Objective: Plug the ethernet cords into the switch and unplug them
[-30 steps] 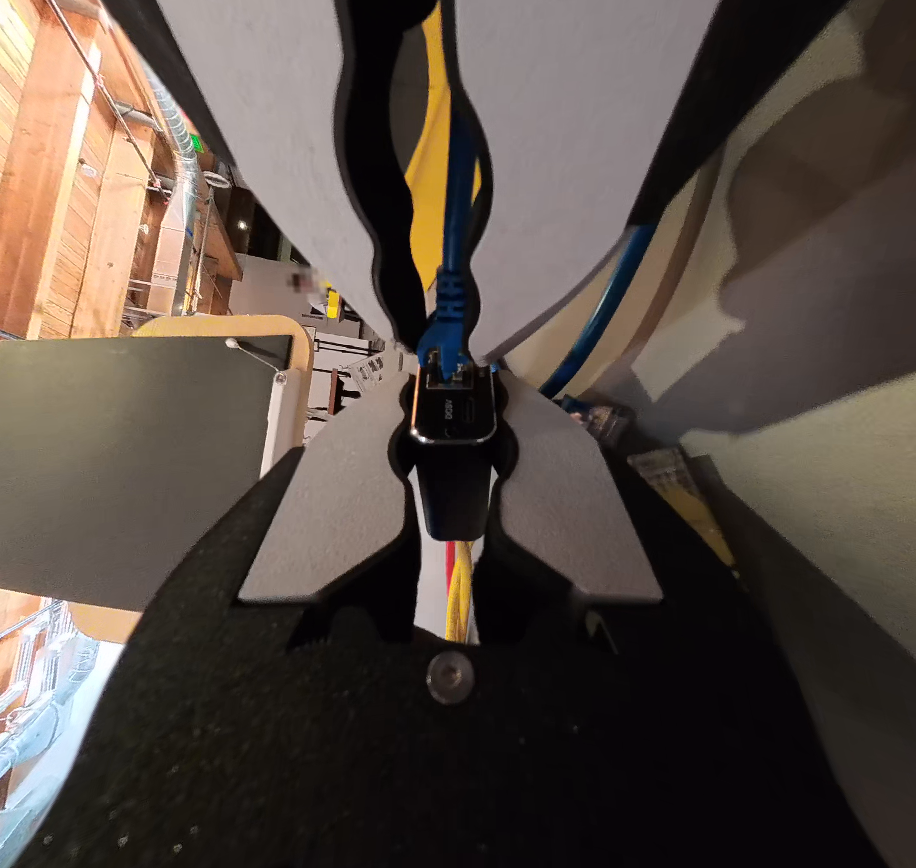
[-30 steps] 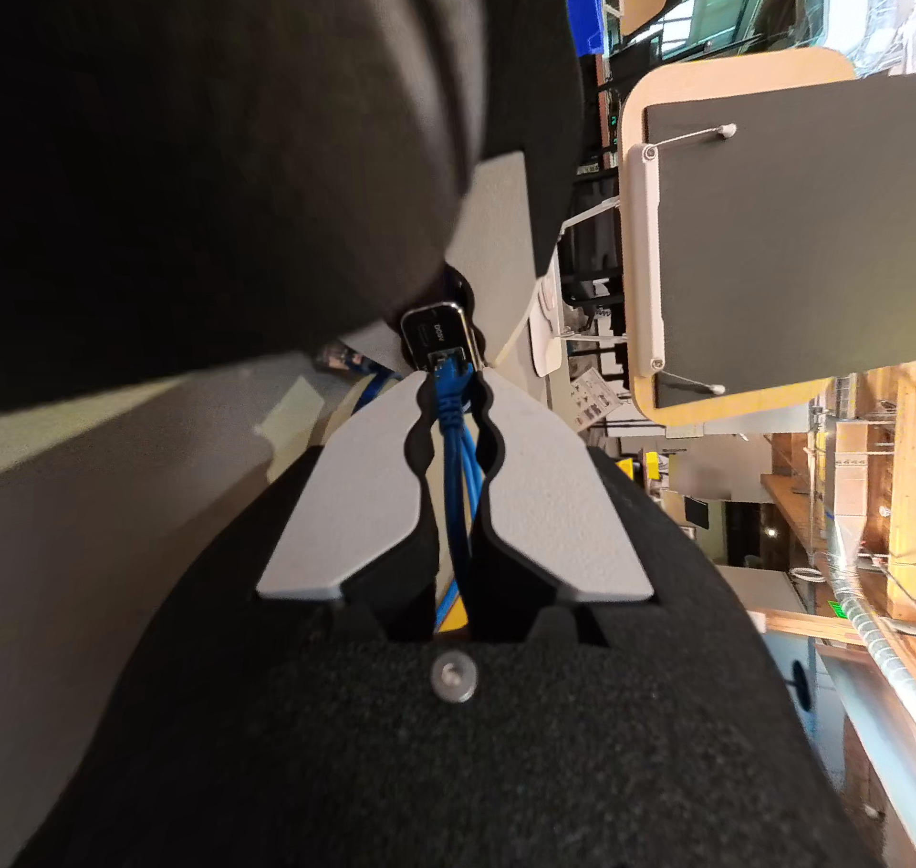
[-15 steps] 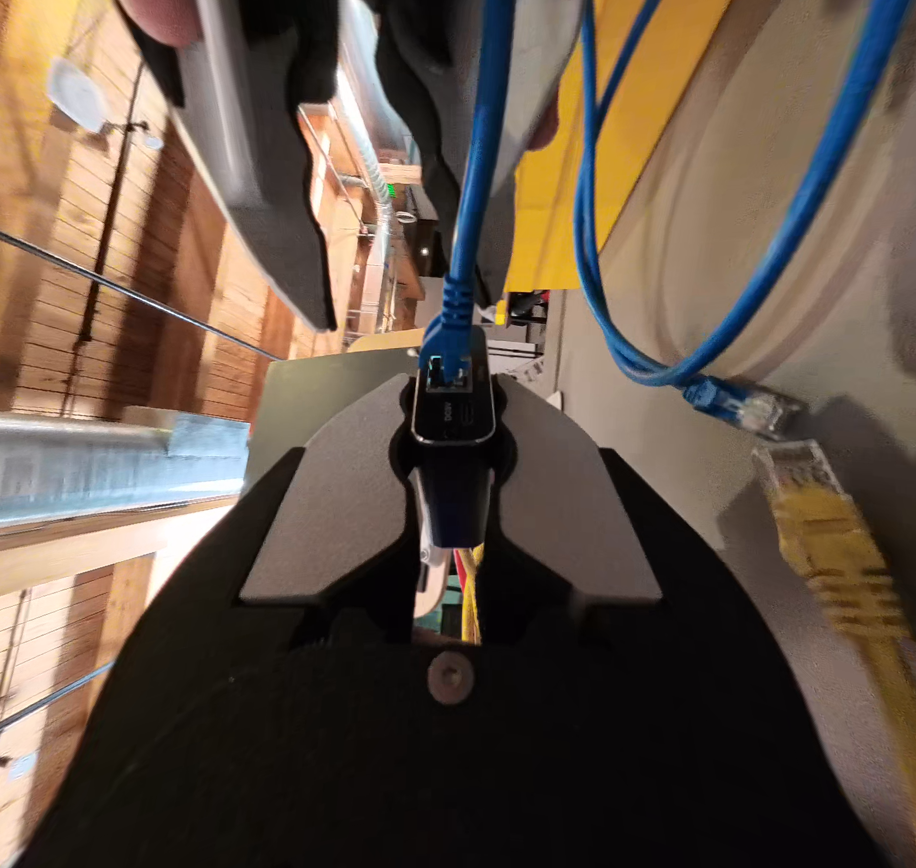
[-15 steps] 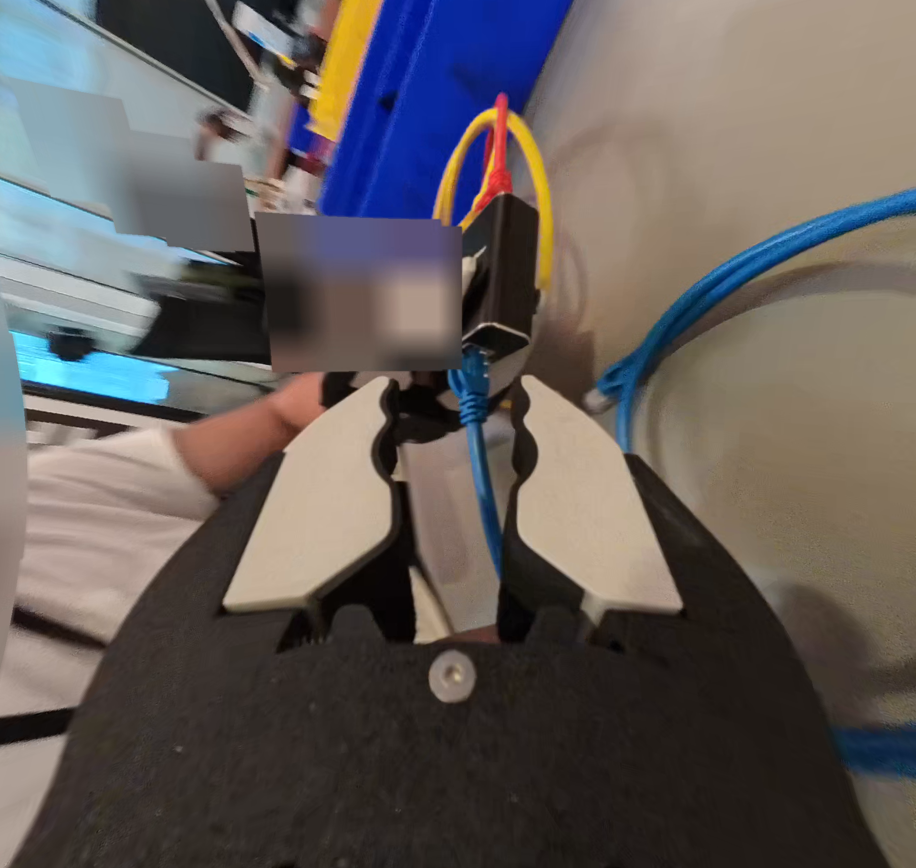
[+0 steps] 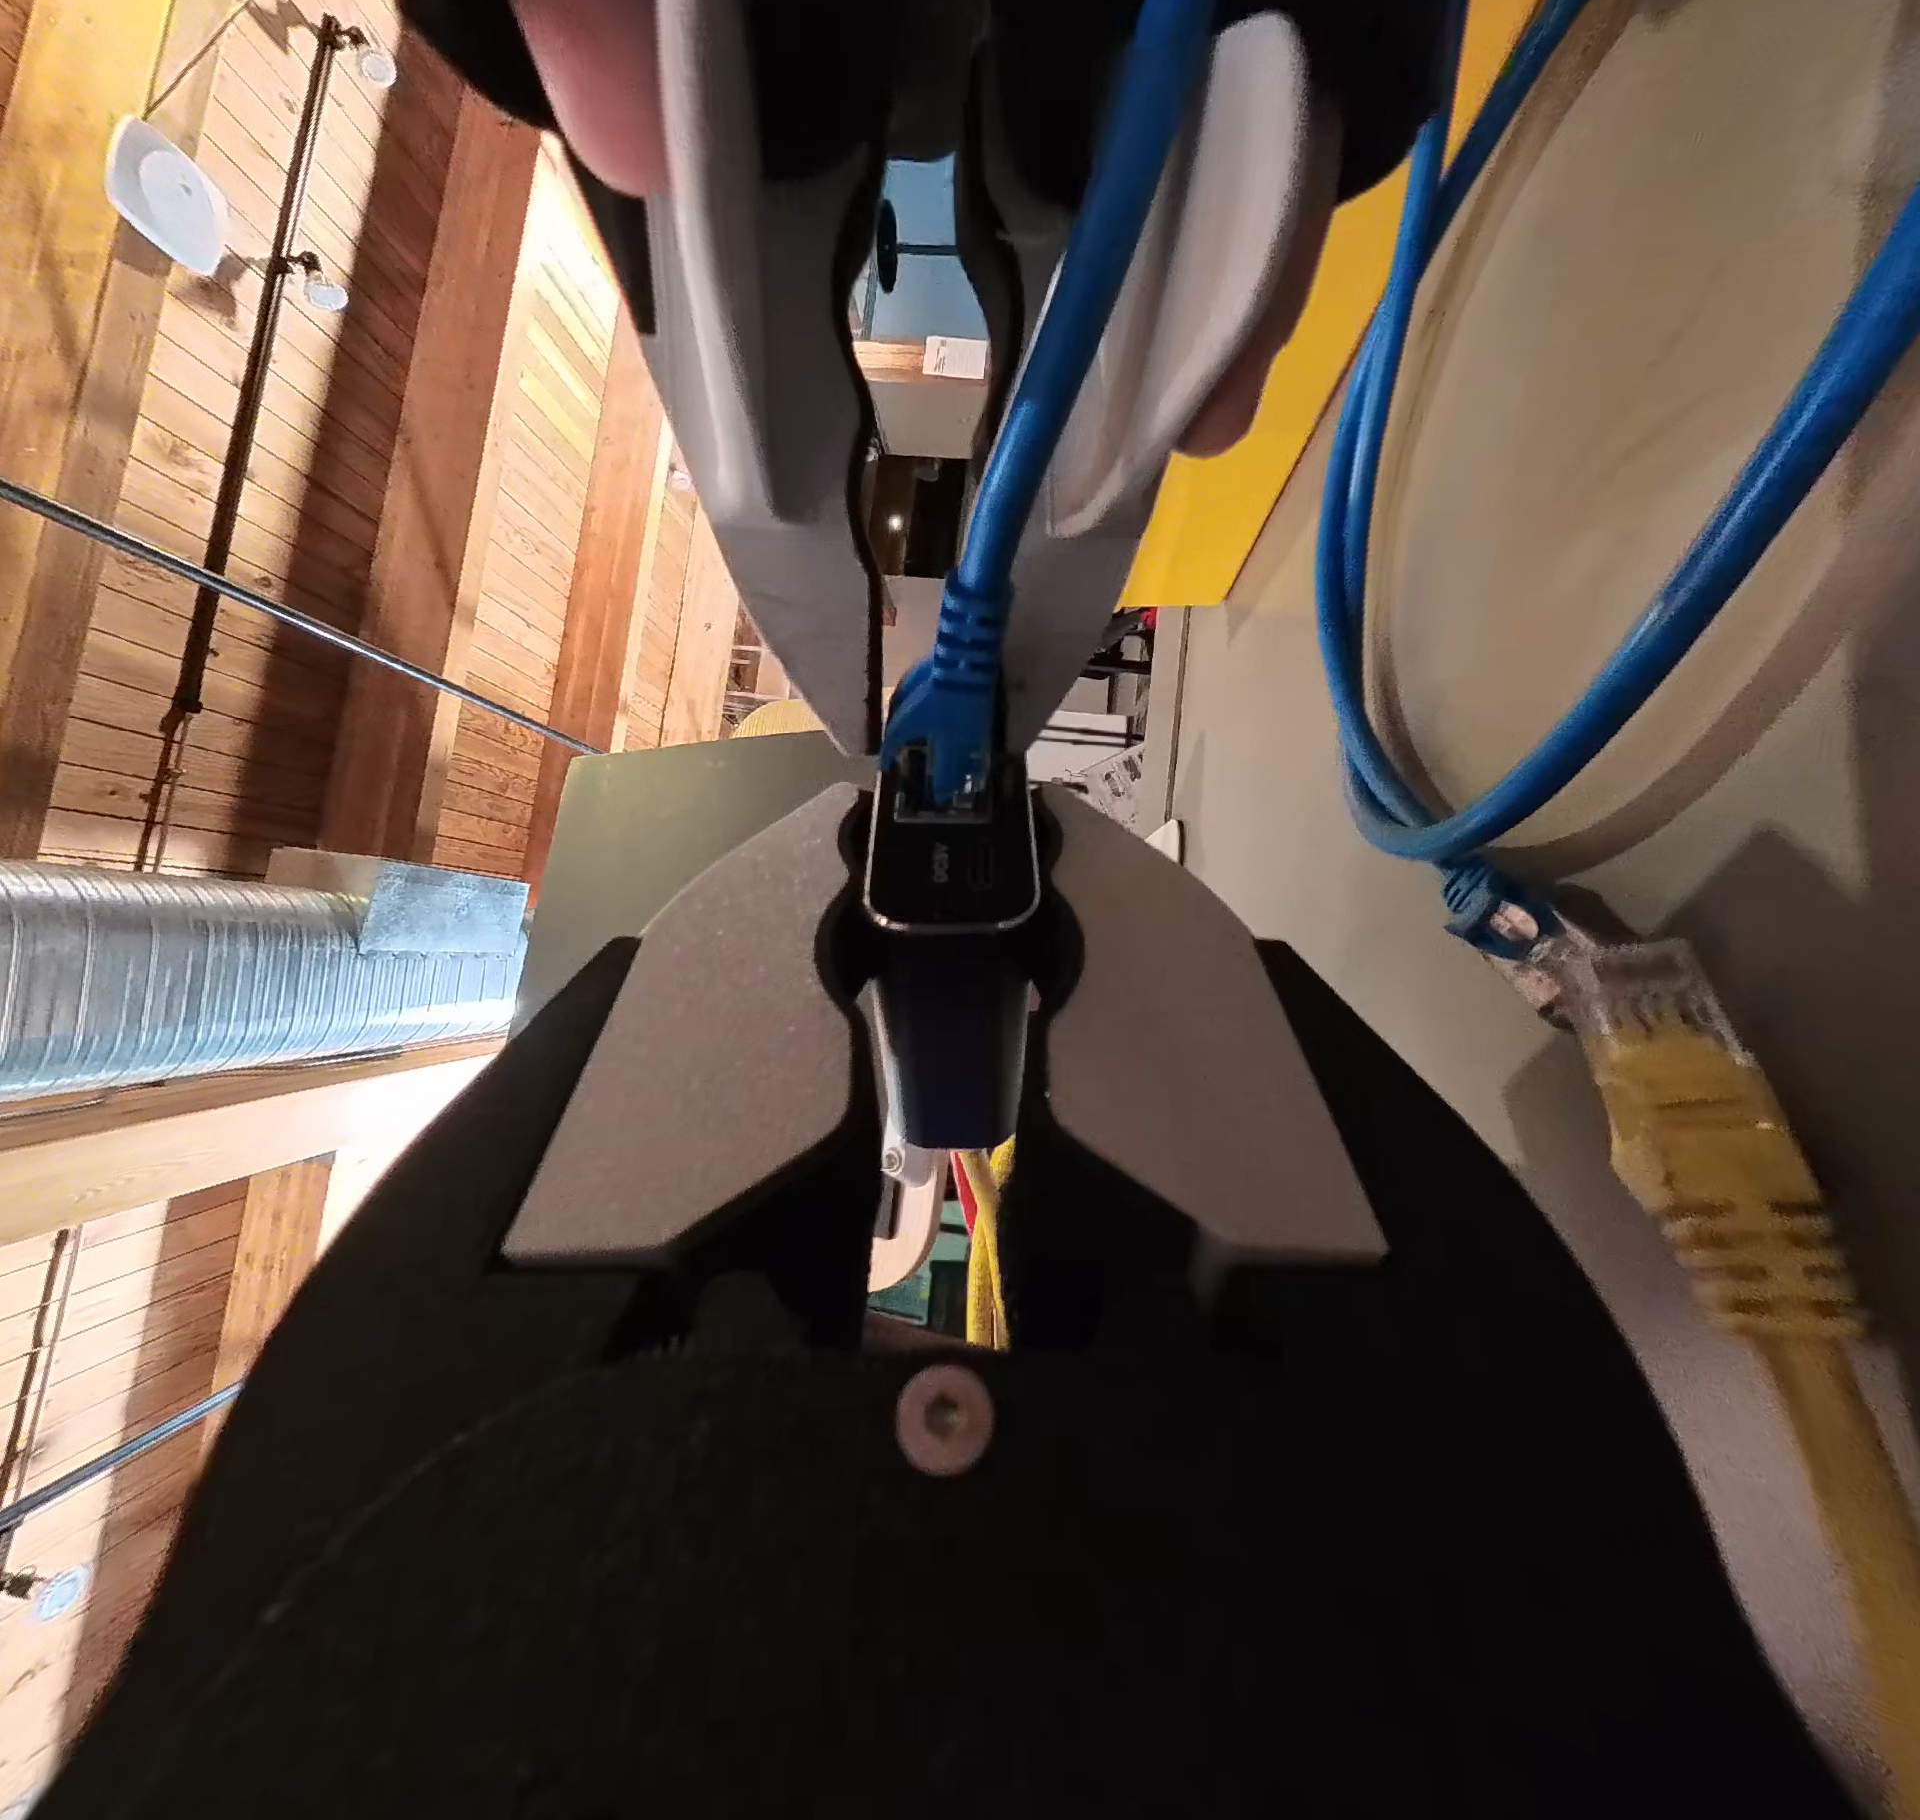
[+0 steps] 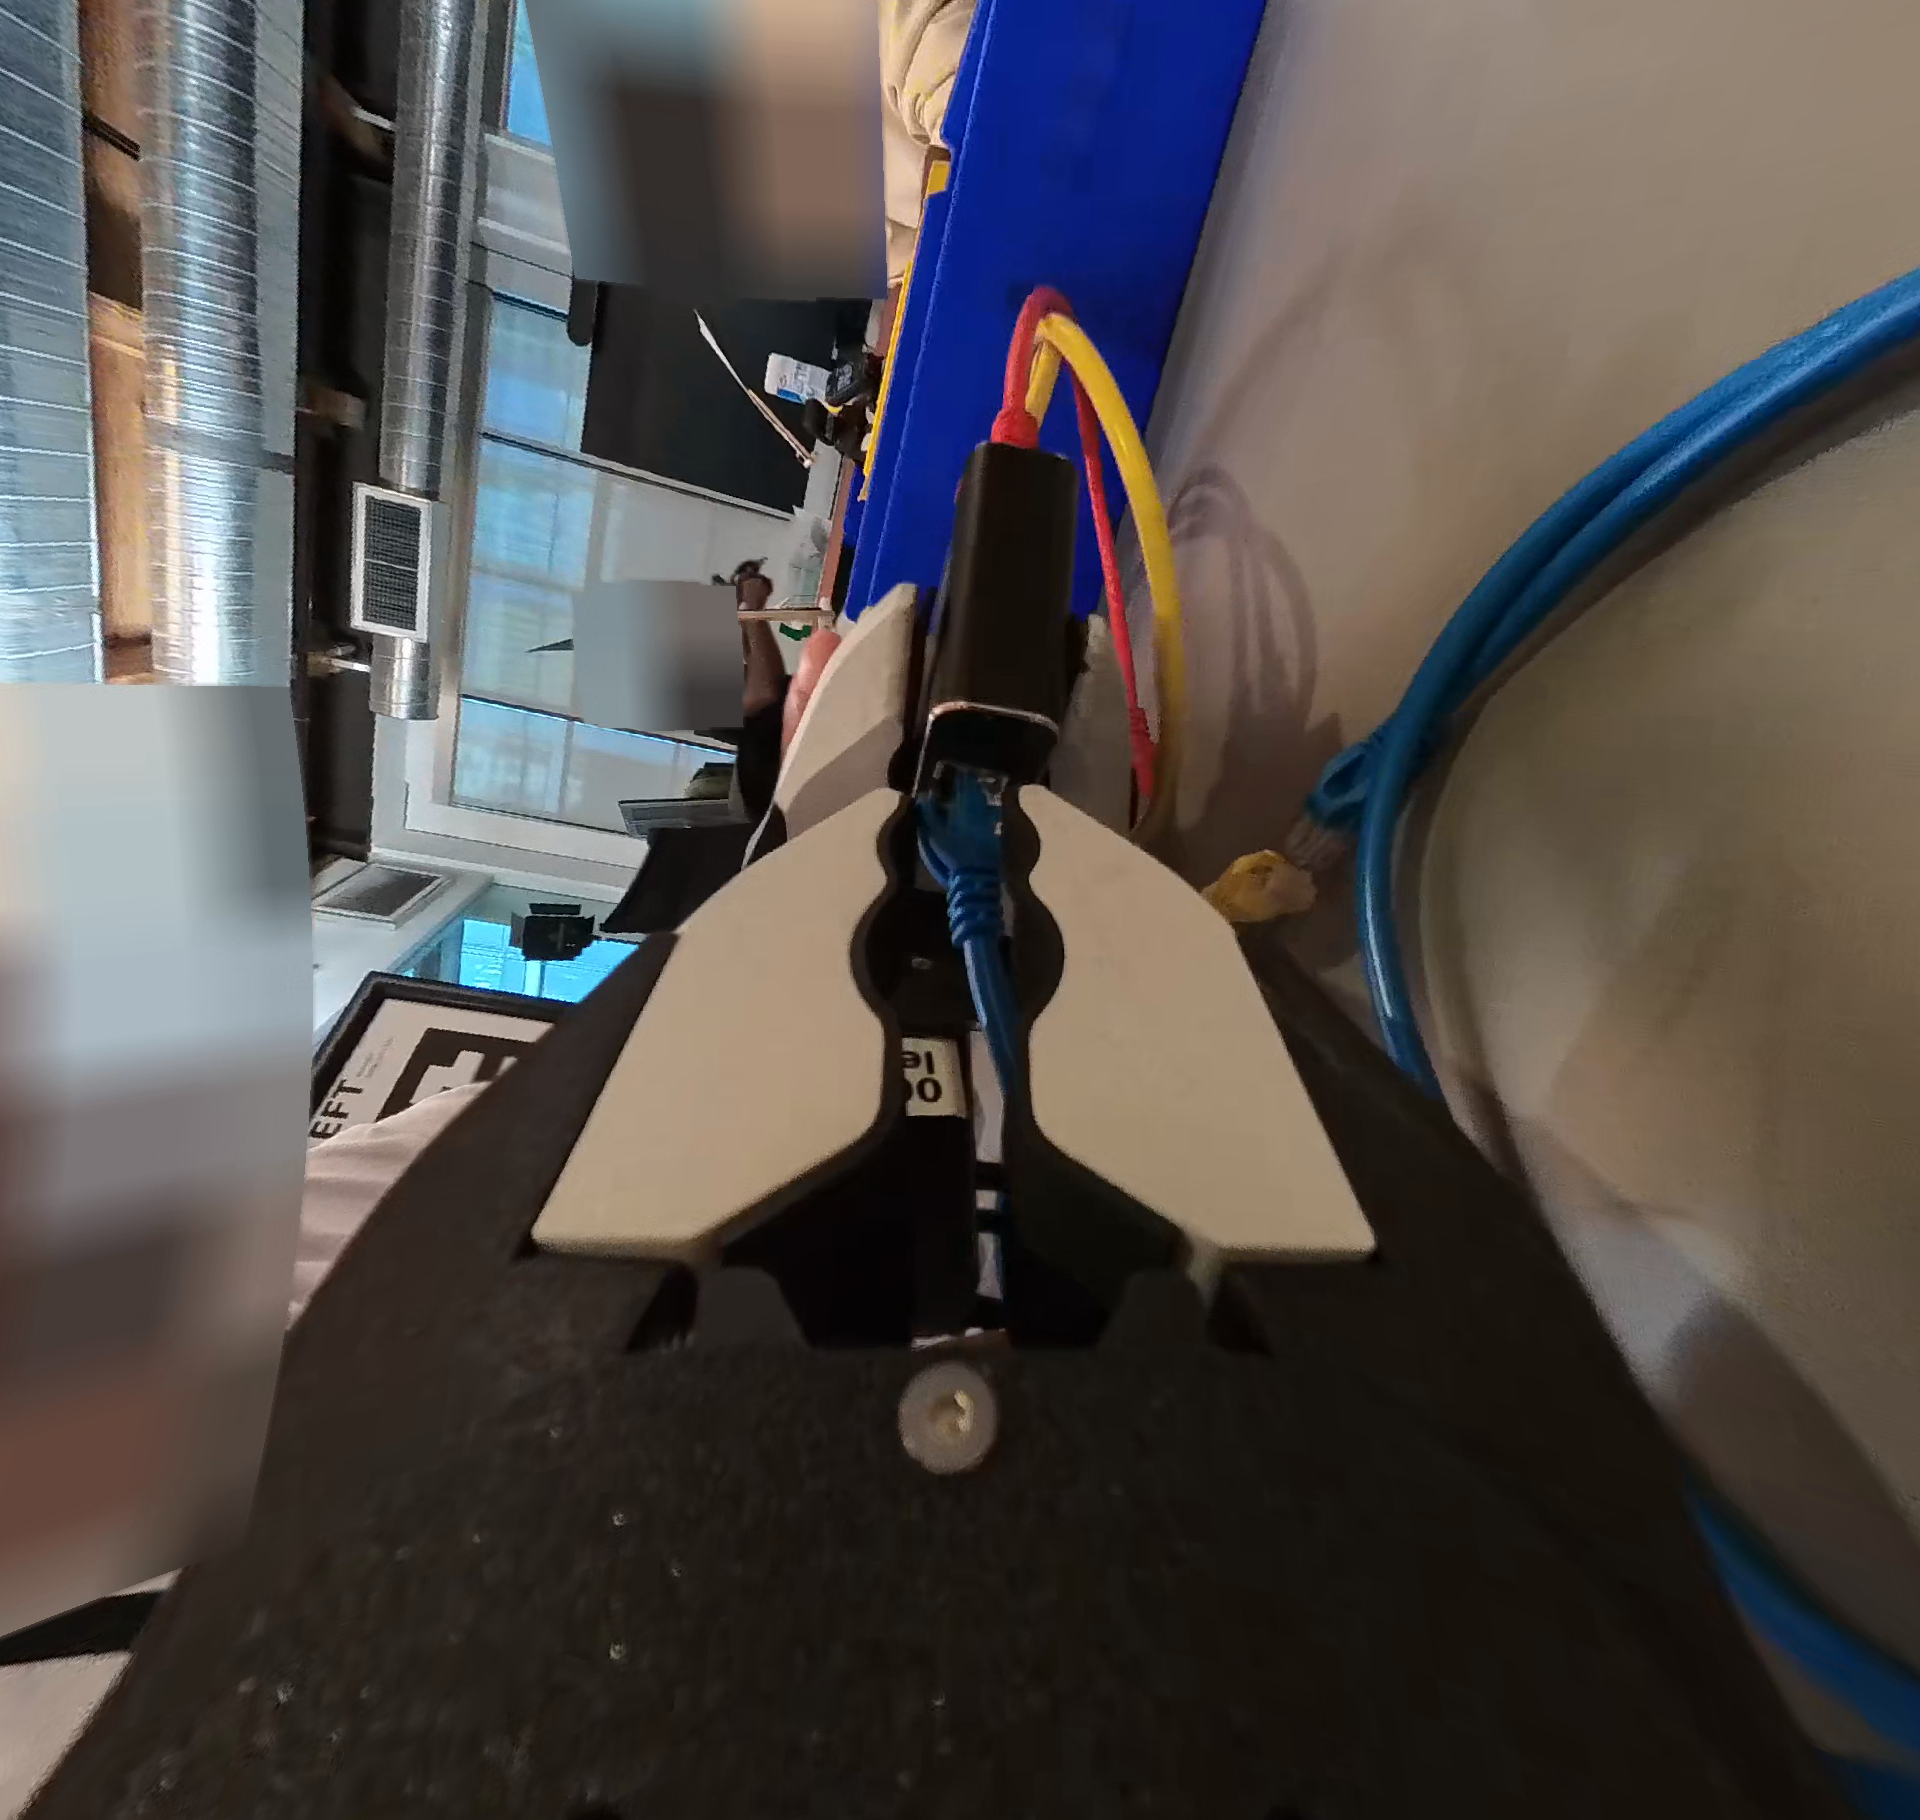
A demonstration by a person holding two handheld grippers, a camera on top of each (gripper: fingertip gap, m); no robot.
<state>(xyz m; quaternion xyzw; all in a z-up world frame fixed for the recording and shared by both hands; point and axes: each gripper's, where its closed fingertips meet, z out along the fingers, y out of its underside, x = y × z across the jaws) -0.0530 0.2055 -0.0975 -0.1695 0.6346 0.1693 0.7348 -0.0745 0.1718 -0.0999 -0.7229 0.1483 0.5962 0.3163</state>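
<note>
My left gripper [image 5: 951,835] is shut on a small black switch [image 5: 951,877] and holds it off the table. The switch also shows in the right wrist view [image 6: 1013,607], between the left fingers [image 6: 852,700]. My right gripper [image 6: 961,809] is shut on the blue ethernet plug [image 6: 966,835], its pads on either side of the plug body. The plug's tip sits in the switch's port, tilted, as the left wrist view shows [image 5: 945,700]. The right fingers [image 5: 790,523] reach down onto it there. Red [image 6: 1101,565] and yellow [image 6: 1153,544] cords leave the switch's far end.
The blue cord's other plug [image 5: 1486,913] and a loose yellow plug [image 5: 1704,1147] lie on the grey table to the right. The blue cord loops around a round beige disc [image 5: 1662,420]. A blue bin [image 6: 1070,212] stands behind the switch. People are in the background. The tips of both grippers are at nearly the same place.
The right gripper opened wide off the blue plug half a second ago and has come together on it once more. The left gripper kept its hold on the switch. Both views have swung round.
</note>
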